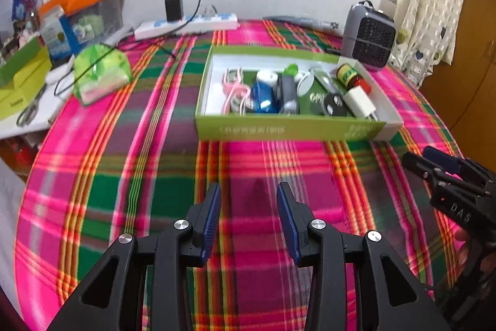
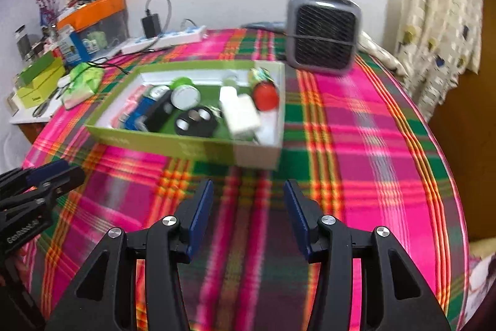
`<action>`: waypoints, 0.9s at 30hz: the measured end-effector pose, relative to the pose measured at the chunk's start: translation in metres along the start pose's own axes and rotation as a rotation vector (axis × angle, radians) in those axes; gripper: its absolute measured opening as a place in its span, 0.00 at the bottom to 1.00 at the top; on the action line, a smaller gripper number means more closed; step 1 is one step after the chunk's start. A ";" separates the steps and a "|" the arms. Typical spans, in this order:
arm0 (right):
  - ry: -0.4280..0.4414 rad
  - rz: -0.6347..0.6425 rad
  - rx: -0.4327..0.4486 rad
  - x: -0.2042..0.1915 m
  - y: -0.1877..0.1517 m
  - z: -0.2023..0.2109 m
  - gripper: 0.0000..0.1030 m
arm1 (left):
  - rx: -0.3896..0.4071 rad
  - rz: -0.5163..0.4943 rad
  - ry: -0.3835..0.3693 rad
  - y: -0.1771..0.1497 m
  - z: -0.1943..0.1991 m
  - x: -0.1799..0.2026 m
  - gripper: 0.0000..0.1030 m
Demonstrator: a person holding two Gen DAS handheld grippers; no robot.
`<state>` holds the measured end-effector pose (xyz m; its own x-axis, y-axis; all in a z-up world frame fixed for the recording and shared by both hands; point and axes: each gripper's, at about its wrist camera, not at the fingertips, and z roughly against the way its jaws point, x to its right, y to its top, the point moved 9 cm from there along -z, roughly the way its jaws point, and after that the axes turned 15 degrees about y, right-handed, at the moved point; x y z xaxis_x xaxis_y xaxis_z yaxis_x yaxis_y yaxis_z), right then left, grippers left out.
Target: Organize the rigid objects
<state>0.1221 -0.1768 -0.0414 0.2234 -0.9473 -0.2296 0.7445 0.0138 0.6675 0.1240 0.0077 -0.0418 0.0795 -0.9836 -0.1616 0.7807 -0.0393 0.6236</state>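
Both of your grippers hang over bare tablecloth (image 1: 124, 163), well short of the green box (image 1: 288, 131). The left gripper (image 1: 249, 207) has its fingers parted with nothing between them; the right gripper (image 2: 248, 203) is likewise parted and empty.

Gathered in the box, which sits toward the far edge of the table: a white charger (image 1: 361, 103) and a red-capped bottle (image 1: 352, 75) at its right end, a black key fob (image 1: 333, 104) beside the charger, a blue object (image 1: 263, 96) and a grey one (image 1: 288, 92) in the middle, a pink cord (image 1: 235, 89) at the left end.

No loose rigid item shows on the open cloth between you and the box, so the collecting appears largely or wholly done. What may remain is tidying inside the box, where the items lie crowded and overlapping.

Outside the box stand a grey fan (image 1: 370, 38) at the far right, a power strip (image 1: 186, 25) along the far edge, and a green tissue pack (image 1: 100, 73) near the left edge; whether these belong to the task cannot be told.
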 end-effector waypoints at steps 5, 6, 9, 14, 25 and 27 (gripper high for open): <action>-0.039 -0.053 -0.012 0.024 -0.015 0.007 0.47 | -0.021 0.023 0.021 -0.013 -0.007 -0.012 0.35; -0.045 -0.057 -0.011 0.027 -0.016 0.008 0.47 | -0.022 0.028 0.029 -0.014 -0.008 -0.015 0.35; -0.077 -0.068 -0.016 0.040 -0.020 0.012 0.47 | -0.030 0.048 0.050 -0.016 -0.012 -0.026 0.35; -0.105 -0.103 -0.026 0.059 -0.024 0.013 0.47 | -0.039 0.075 0.083 -0.012 -0.023 -0.043 0.35; -0.124 -0.093 -0.039 0.087 -0.008 0.002 0.51 | -0.041 0.057 0.123 0.009 -0.046 -0.060 0.35; -0.141 -0.094 -0.040 0.094 -0.003 0.000 0.57 | -0.042 0.059 0.130 0.014 -0.051 -0.063 0.35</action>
<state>0.1409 -0.2663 -0.0649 0.0636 -0.9804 -0.1865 0.7829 -0.0669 0.6186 0.1616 0.0783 -0.0622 0.2038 -0.9527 -0.2254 0.7974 0.0280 0.6027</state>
